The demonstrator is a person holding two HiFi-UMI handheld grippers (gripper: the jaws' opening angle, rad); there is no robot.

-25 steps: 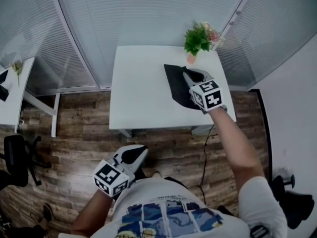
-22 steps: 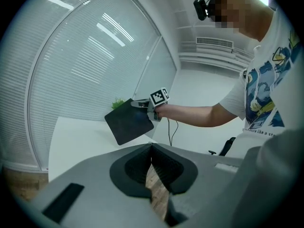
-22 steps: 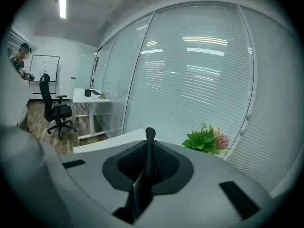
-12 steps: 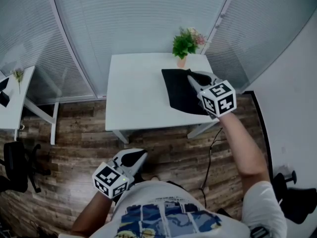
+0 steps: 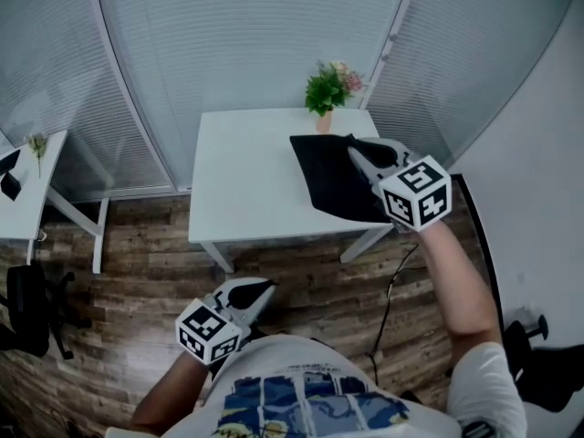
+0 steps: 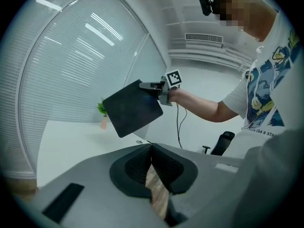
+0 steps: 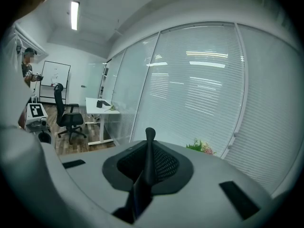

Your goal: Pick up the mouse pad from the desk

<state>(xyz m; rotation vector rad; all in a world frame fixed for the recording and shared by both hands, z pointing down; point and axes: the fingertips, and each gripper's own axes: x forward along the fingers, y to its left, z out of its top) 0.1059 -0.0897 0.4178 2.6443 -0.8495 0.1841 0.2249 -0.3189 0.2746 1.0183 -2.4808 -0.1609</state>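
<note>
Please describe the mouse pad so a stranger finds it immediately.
Look at the white desk before the blinds. Above its right end, the right hand-held gripper holds the mouse pad by one edge. It is the only flat, black sheet; the nearby potted plant is green.

wood-plank floor [image 5: 137,272], white desk [image 5: 246,172], blinds on glass walls [image 5: 246,44], black chair [image 5: 27,308]

An office — slatted blinds [image 5: 246,35] on glass partitions stand behind the white desk [image 5: 246,181]; a black swivel chair [image 5: 27,308], a second desk [image 5: 23,190] and a whiteboard [image 7: 54,82] lie off to its left.
</note>
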